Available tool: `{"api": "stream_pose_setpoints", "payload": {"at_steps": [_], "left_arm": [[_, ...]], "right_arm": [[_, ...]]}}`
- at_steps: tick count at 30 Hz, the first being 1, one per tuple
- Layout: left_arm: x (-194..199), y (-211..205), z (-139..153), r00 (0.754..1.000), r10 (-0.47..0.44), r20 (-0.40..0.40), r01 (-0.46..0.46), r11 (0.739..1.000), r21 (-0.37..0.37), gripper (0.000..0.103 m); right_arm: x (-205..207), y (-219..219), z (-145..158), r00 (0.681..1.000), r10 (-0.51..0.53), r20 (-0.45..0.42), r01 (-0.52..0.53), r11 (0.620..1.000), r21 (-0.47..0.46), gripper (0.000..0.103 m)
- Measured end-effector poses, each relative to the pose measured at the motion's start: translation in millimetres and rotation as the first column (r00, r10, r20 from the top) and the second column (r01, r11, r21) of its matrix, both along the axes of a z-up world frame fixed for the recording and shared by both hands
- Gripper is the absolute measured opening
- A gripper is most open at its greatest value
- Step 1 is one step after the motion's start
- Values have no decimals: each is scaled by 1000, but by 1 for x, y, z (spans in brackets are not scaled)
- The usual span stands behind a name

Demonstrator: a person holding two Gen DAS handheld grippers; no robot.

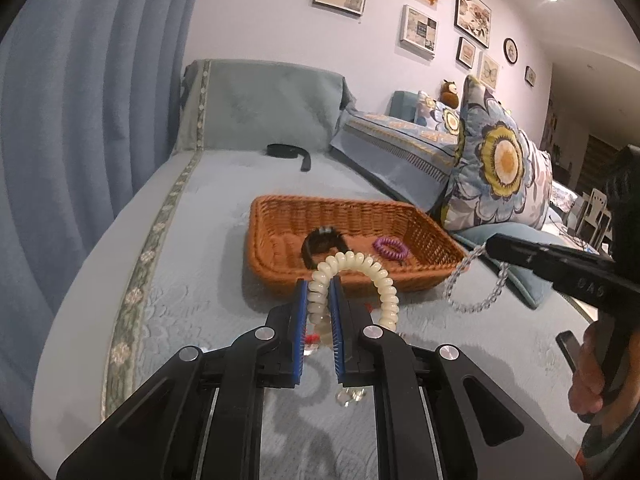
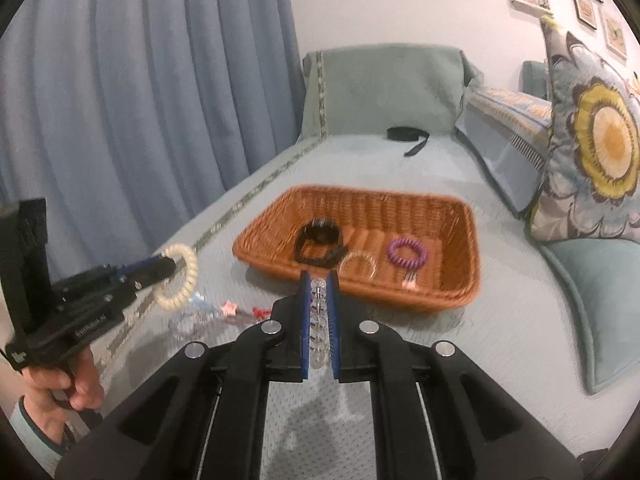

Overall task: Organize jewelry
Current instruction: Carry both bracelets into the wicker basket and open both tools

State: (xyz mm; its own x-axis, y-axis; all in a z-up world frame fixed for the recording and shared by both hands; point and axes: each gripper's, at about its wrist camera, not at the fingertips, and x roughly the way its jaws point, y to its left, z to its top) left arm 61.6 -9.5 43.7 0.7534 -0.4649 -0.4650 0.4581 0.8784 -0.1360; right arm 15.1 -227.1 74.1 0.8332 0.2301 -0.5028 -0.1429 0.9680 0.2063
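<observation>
Over the blue bedspread (image 1: 208, 240), the left gripper (image 1: 319, 286) is clamped on a cream coil bracelet (image 1: 360, 268), the right gripper (image 2: 319, 280) on a clear bead bracelet (image 1: 472, 280), both held just short of the wicker basket (image 2: 460, 240), where a purple coil band (image 2: 407, 253) and what looks like a black watch (image 2: 320, 245) lie.

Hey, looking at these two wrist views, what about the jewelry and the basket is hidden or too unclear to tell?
- Left wrist view: the cream coil bracelet in the left gripper hides part of the black watch and the basket floor.
- Left wrist view: the right gripper covers where it clamps the clear bead bracelet.
- Right wrist view: the small clips on the bedspread are blurred; their type is unclear.
- Right wrist view: the fingers hide most of the bead strand.
</observation>
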Motion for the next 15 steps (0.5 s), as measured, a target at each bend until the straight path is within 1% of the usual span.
{"api": "stream_pose_setpoints", "payload": {"at_steps": [2,4,6,8,11,15], "left_arm": [[9,-9,9,1000,-1,16,0,1000,15,9],[21,-22,18,1000,-13,29,12,1000,14,9],[30,-34,23,999,-19,42,18,1000,20,9],[44,-51,26,998,-26,50,25,999,28,9],[65,-75,23,998,-35,48,34,999,37,9],[93,-102,6,999,-32,14,31,997,66,9]], "right_arm": [[8,-4,10,1000,-10,13,10,1000,-24,6],[20,-9,22,999,-20,29,21,998,-55,6],[33,-15,28,999,-29,35,32,997,-71,6],[52,-22,29,999,-34,23,35,997,-65,6],[81,-31,19,999,-33,-17,32,999,-43,6],[120,-36,-7,995,-23,-99,22,1000,-11,6]]}}
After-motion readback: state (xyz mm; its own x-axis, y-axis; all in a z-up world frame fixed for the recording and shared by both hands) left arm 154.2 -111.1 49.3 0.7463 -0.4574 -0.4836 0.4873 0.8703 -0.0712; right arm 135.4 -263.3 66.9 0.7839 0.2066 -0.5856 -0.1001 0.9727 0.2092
